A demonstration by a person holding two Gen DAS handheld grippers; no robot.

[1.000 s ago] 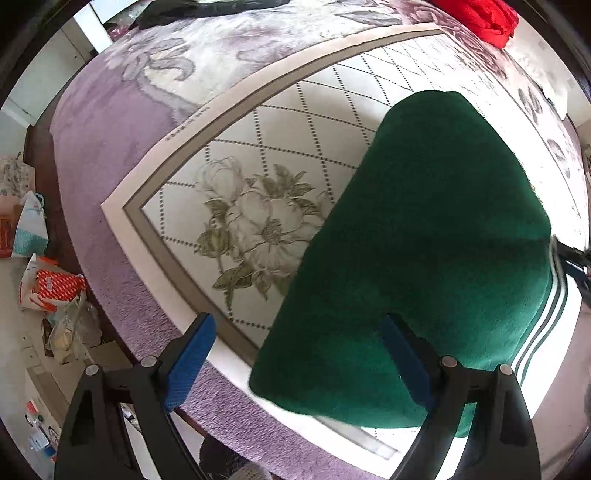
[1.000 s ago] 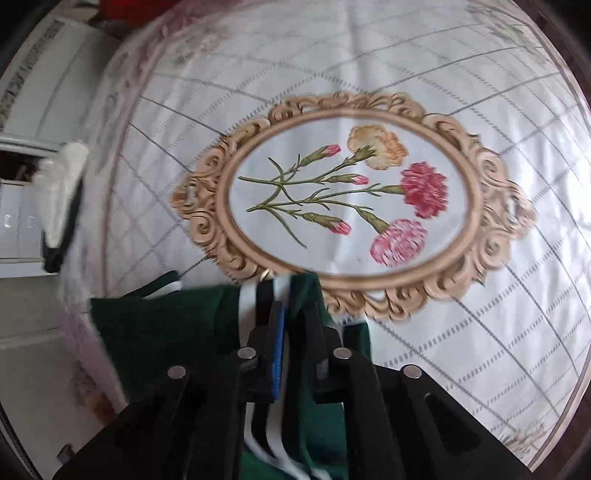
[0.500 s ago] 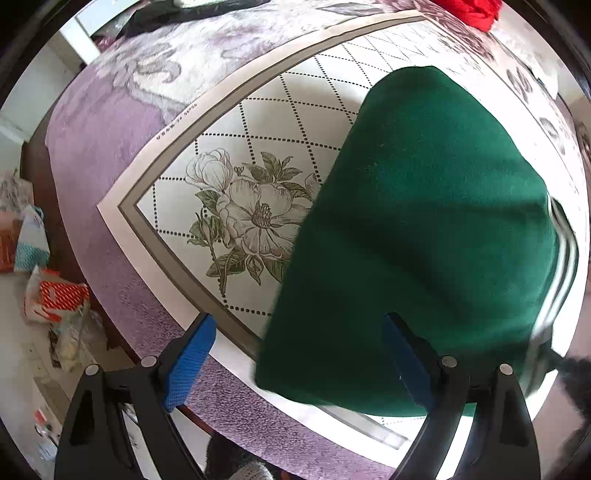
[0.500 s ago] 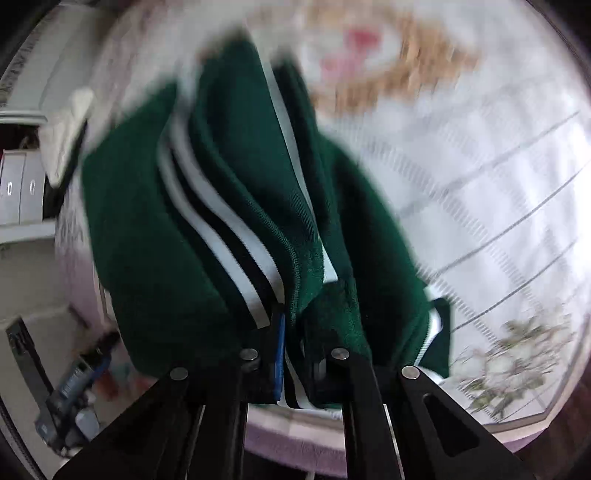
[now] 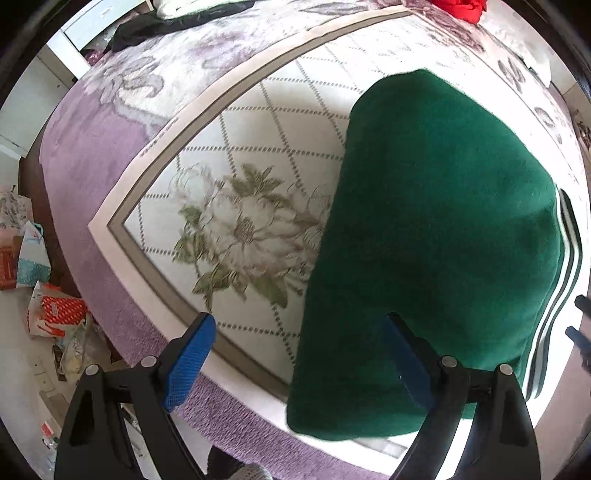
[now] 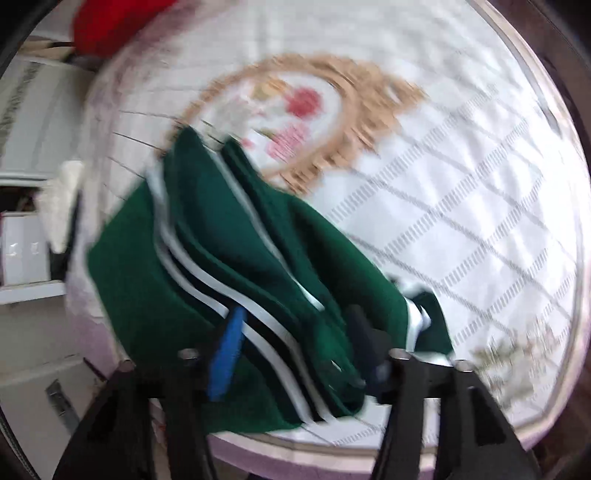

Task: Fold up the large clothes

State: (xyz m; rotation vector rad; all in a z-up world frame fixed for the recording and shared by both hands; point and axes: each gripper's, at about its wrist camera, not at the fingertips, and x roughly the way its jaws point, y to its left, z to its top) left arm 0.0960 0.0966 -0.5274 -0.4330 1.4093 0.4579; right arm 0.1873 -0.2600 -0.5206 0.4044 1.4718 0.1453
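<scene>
A folded dark green garment (image 5: 439, 236) with white and black stripes lies on the bed's quilted white cover (image 5: 266, 155) near the front edge. My left gripper (image 5: 299, 354) is open and empty; its right finger is over the garment's near edge. In the right wrist view the garment (image 6: 229, 258) lies in stacked folds with its striped edges showing. My right gripper (image 6: 295, 339) is open, its jaws spread over the striped folds; the view is blurred by motion.
A purple blanket (image 5: 99, 147) hangs over the bed's side. Bags and clutter (image 5: 44, 295) lie on the floor at left. A red cloth (image 5: 458, 7) and dark clothes (image 5: 177, 22) lie at the bed's far side. White furniture (image 6: 29, 236) stands beside the bed.
My right gripper was shut on the striped edge, carried it back over the garment, and has now opened and let it go. The left gripper stayed open, shifting slightly.
</scene>
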